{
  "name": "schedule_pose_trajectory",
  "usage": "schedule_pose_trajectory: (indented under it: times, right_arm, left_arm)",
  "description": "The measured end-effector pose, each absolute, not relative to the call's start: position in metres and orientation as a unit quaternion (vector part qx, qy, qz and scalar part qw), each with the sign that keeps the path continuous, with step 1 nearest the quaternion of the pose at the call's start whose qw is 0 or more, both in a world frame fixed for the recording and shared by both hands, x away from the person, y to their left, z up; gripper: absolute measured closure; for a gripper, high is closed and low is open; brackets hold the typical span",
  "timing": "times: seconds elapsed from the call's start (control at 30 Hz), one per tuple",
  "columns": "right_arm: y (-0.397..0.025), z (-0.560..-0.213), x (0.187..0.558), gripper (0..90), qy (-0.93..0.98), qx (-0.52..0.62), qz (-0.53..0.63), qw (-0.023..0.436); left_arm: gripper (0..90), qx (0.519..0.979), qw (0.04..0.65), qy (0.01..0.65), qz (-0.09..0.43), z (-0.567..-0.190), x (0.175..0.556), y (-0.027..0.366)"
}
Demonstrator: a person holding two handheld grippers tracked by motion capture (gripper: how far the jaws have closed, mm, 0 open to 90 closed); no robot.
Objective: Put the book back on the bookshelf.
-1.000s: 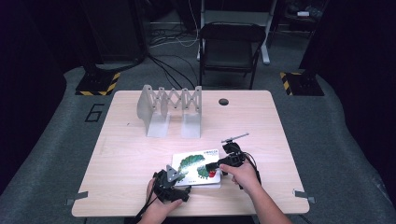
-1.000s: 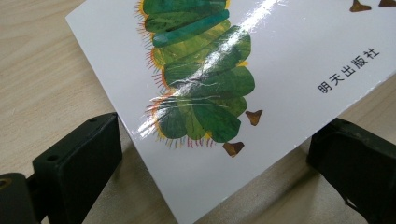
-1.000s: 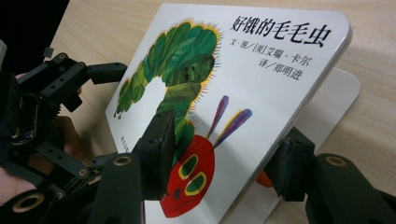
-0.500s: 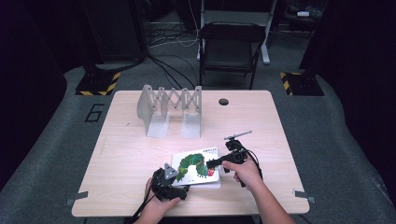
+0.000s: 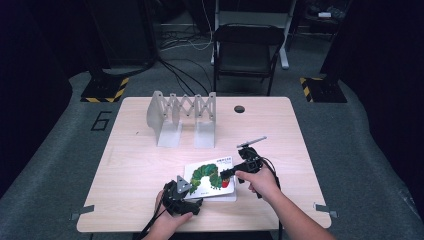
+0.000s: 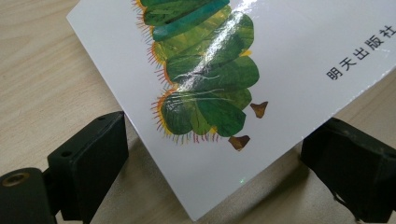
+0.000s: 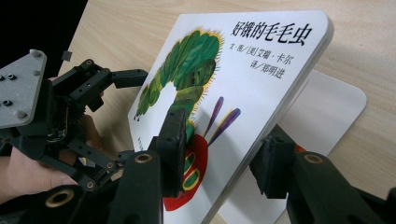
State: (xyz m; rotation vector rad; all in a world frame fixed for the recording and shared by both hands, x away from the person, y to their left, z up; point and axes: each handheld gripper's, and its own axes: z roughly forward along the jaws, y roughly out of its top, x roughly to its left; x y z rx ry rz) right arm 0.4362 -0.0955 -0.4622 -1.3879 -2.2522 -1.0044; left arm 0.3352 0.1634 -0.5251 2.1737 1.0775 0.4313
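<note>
Book (image 5: 210,176) is sitting near the bench's front edge. My right hand-held gripper (image 7: 219,154) is now clamping its cover, tilting it up where it was lying flat; left hand-held gripper (image 6: 212,154) is open, straddling the corner. Opening underway.

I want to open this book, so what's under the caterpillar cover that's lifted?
Under the raised cover, pinched by the right gripper, a white page lies on the table. The cover hides most of it.
</note>
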Motion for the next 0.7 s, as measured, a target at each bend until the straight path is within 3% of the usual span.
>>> schedule_pose_trajectory:
  times: [0.7]
  right_arm:
    - [-0.079,-0.438,0.44,60.6,-0.804,-0.486,-0.309,0.148]
  left_arm:
    - [9.1,0.838,0.327,0.409,0.153,-0.522,0.337,0.167]
